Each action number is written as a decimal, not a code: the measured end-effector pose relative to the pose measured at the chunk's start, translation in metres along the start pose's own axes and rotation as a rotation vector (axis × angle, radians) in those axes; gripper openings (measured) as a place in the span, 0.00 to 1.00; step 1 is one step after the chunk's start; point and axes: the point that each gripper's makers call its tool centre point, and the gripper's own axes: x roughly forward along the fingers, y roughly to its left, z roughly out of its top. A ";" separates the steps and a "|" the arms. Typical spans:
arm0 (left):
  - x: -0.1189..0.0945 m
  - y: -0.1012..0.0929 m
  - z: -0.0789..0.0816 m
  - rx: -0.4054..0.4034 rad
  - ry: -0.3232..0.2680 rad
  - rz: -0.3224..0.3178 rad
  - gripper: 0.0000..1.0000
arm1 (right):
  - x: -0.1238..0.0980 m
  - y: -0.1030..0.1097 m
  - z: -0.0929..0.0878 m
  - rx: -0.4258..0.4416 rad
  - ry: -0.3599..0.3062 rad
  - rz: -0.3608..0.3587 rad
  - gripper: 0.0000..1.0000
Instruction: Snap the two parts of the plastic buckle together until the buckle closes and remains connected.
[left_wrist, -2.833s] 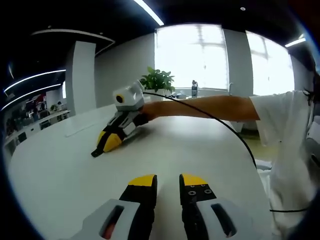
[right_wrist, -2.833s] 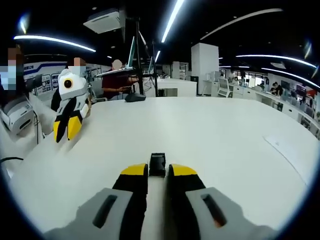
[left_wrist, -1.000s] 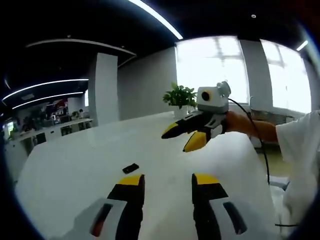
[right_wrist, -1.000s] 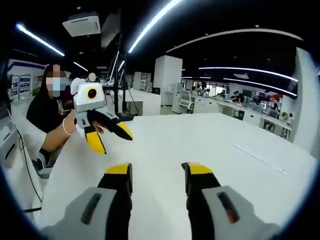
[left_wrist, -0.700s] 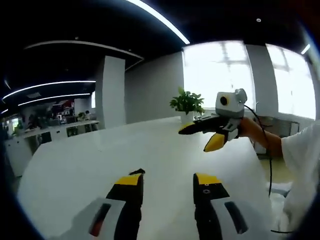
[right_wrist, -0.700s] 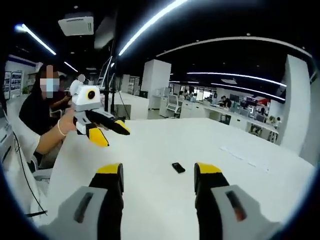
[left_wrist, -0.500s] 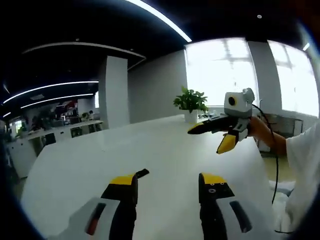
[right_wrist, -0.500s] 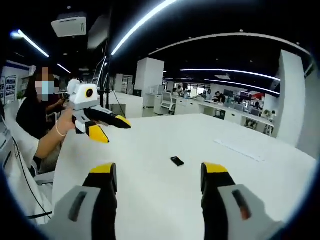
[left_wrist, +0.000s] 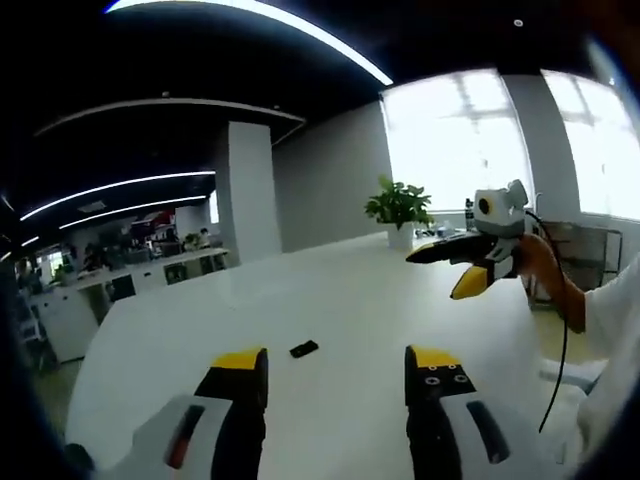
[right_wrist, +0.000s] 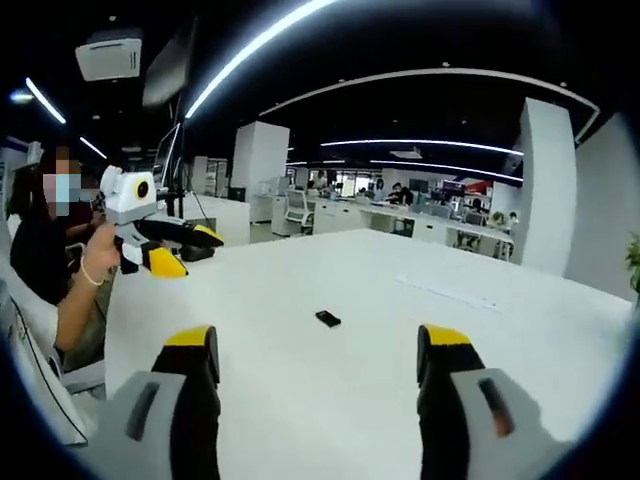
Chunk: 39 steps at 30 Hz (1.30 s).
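A small black buckle lies flat on the white table; the right gripper view has the buckle near the table's middle. At this size I cannot tell whether its two parts are joined. My left gripper is open, held above the table with the buckle ahead between its yellow-tipped jaws. My right gripper is wide open and holds nothing. The right gripper also hangs in the air at the right of the left gripper view. The left gripper hangs at the left of the right gripper view.
A potted plant stands at the table's far edge by the bright windows. A person sits at the left of the right gripper view. A thin strip lies on the table. Desks and people fill the room behind.
The right gripper let go of the buckle, which now lies on the table. Both grippers have lifted, drawn back and opened wider. Both views have tilted up.
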 end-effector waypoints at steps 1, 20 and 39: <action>-0.002 0.000 0.000 0.004 0.004 0.003 0.59 | -0.001 0.000 0.000 0.004 -0.001 -0.003 0.85; -0.043 -0.014 0.006 0.010 -0.025 0.045 0.75 | -0.053 -0.002 0.013 0.052 -0.036 -0.152 1.00; -0.084 -0.004 -0.014 -0.074 -0.040 0.224 0.90 | -0.102 0.003 -0.005 0.082 -0.080 -0.236 1.00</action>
